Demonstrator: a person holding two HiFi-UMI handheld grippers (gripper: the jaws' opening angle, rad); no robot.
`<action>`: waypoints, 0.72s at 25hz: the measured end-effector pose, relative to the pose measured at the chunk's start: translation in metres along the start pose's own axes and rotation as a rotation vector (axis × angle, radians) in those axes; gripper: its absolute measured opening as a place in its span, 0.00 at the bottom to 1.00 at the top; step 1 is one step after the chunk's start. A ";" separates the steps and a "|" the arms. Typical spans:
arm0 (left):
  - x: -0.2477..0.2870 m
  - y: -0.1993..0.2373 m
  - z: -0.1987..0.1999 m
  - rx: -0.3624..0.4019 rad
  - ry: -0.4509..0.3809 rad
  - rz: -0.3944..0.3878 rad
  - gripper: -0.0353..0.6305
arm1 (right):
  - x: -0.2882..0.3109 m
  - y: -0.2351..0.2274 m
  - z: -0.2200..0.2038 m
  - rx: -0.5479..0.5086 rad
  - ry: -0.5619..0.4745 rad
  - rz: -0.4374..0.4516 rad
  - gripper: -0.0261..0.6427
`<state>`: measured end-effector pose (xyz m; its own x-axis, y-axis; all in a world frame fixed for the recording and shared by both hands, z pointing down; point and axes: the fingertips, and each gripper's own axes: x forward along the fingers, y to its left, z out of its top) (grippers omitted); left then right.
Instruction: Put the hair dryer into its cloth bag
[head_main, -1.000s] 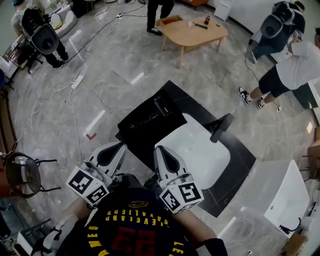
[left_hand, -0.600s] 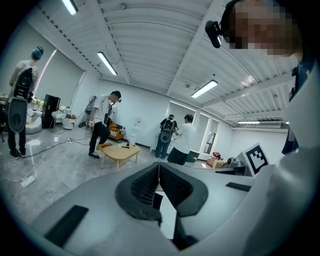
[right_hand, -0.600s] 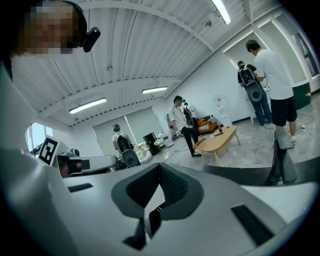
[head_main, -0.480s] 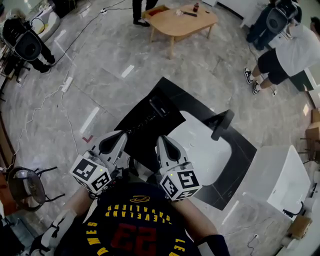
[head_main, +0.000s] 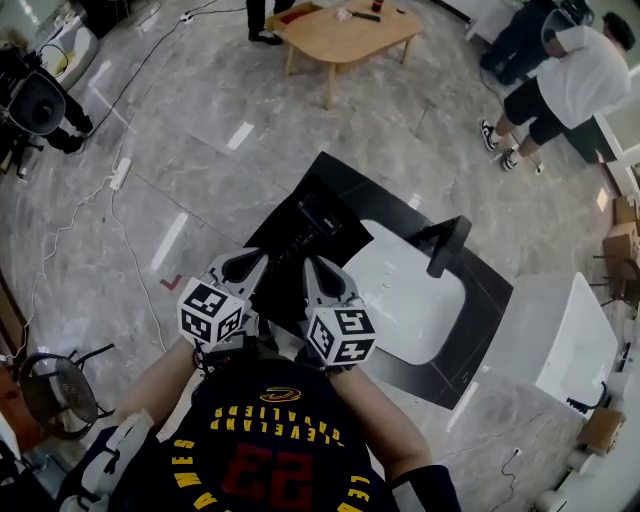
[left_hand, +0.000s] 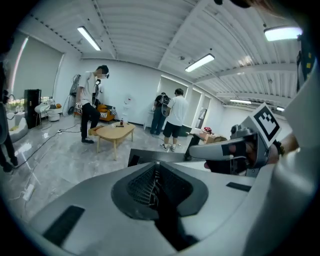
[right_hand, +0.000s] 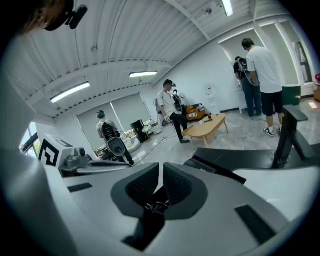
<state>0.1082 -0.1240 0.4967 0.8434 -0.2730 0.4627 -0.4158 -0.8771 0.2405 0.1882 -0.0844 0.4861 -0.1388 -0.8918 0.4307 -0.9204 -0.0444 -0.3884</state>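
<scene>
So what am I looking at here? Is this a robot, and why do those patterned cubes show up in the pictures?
It isn't a robot. A person holds a two-jaw gripper in each hand, and the patterned cubes are part of those grippers. The head view comes from a camera on the person's head, looking steeply down. The other two views come from cameras riding on the left gripper and the right gripper, each looking along its own jaws. Both grippers are shut and hold nothing. In front of the person is a black table with a white mat on it. A black cloth bag lies to the left of the mat, and a black hair dryer stands at the mat's far edge.
</scene>
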 end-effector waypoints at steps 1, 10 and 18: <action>0.008 0.003 -0.010 0.008 0.033 -0.007 0.06 | 0.005 -0.004 -0.008 0.020 0.026 -0.013 0.06; 0.069 0.015 -0.084 0.087 0.306 -0.056 0.37 | 0.018 -0.034 -0.054 0.083 0.155 -0.060 0.27; 0.109 0.018 -0.136 0.170 0.506 -0.084 0.49 | 0.001 -0.043 -0.060 0.181 0.118 -0.081 0.28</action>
<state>0.1468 -0.1157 0.6674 0.5846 -0.0111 0.8113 -0.2573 -0.9508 0.1724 0.2059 -0.0561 0.5524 -0.1189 -0.8238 0.5542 -0.8512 -0.2028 -0.4841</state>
